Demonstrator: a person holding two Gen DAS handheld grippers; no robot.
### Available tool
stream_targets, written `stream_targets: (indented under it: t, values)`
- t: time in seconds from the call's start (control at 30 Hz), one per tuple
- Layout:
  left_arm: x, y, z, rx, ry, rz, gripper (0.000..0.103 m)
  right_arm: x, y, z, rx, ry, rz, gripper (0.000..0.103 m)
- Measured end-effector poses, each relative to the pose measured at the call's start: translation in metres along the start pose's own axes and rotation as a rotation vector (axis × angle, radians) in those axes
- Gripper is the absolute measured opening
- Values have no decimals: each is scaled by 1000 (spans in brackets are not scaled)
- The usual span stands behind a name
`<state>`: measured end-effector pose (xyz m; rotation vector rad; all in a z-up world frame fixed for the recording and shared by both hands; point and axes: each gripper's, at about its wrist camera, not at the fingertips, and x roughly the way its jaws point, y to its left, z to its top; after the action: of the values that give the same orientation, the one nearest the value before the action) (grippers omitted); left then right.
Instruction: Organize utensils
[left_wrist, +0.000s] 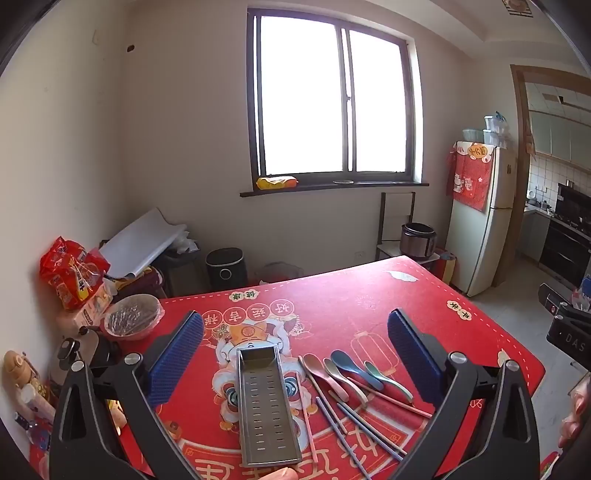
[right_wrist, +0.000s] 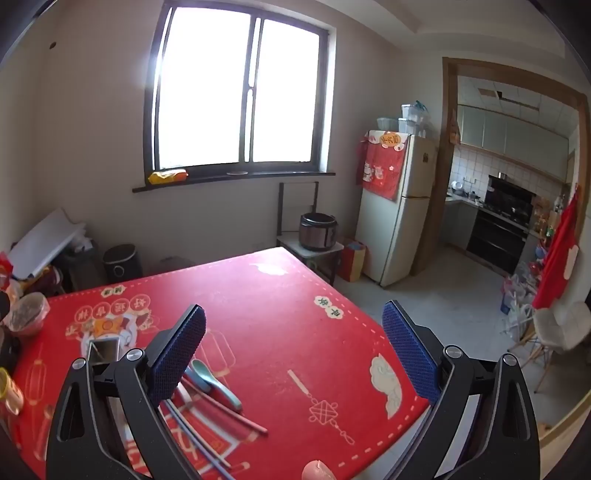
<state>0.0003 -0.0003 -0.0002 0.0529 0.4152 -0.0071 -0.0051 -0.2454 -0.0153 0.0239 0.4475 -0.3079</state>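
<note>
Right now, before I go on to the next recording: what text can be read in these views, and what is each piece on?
"DAS": on the black device at the right edge of the left wrist view.
"好运吉祥": upside down, in circles on the red tablecloth.
"健康" and "平安": probably, on small badges on the same tablecloth.
Too blurred or cut off to read: the fridge cloth label, the red snack bag, and the large characters at the tablecloth's near edge.

Black device (left_wrist: 567, 341) at right edge reads "DAS". Red cloth (left_wrist: 332, 314) on the surface bears Chinese characters, seen inverted.
</note>
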Motion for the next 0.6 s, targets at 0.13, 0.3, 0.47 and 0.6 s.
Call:
stream_targets:
  t: [0.13, 0.3, 0.47, 0.6]
  values:
    - [-1, 0, 0, -4, -2, 3, 98, -1, 0, 0, 0, -4, 2, 93]
    - [-2, -4, 1, 3, 6, 0, 98, -1, -4, -7, 5, 5, 1, 93]
    - [2, -5, 0, -2, 2, 4, 98, 1, -7, -6, 9, 11, 3, 93]
    - [0, -4, -1, 1, -1, 0, 98, 1, -5, -5, 7, 10, 2, 93]
